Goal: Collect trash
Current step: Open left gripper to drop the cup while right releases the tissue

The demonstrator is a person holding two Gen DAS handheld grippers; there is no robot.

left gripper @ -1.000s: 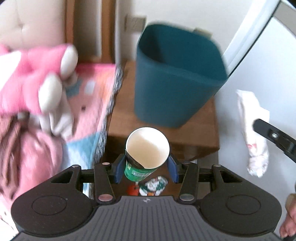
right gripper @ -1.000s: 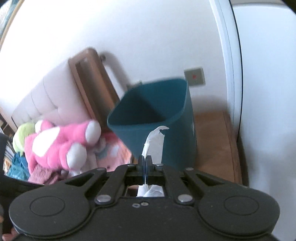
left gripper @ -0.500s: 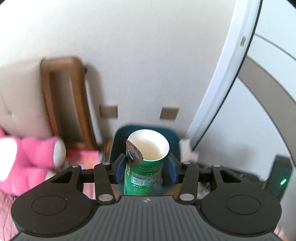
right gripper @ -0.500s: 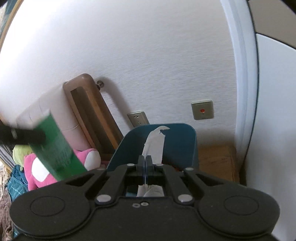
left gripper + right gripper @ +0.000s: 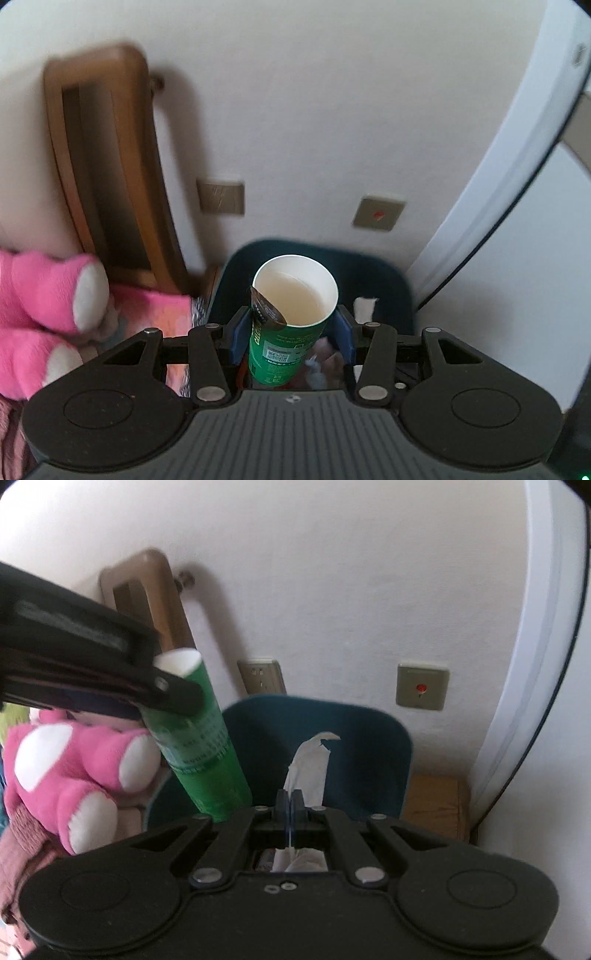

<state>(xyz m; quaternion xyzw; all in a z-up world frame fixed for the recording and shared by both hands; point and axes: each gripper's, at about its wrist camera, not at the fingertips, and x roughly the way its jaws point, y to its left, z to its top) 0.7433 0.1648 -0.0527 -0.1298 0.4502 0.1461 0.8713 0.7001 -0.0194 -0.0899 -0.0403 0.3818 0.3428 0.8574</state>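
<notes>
My left gripper (image 5: pixel 291 332) is shut on a tall green paper cup (image 5: pixel 286 343), white inside, with a brown torn lid flap hanging at its rim. The cup hangs over the mouth of a dark teal bin (image 5: pixel 391 288); crumpled trash shows inside the bin below it. In the right wrist view the same cup (image 5: pixel 207 753) tilts above the bin (image 5: pixel 369 749), gripped by the left gripper's black fingers (image 5: pixel 173 694). My right gripper (image 5: pixel 291 805) is shut on a white tissue (image 5: pixel 308 768) that sticks up over the bin.
A pink and white plush toy (image 5: pixel 74 760) lies on the bed at the left beside a wooden headboard (image 5: pixel 107 166). The bin stands on a wooden bedside table (image 5: pixel 436 805) against a white wall with a socket (image 5: pixel 260 675) and a switch plate (image 5: pixel 421 690).
Both grippers have moved forward to over the bin's mouth. The cup has come into the right wrist view from the left, and the tissue now hangs above the bin's opening.
</notes>
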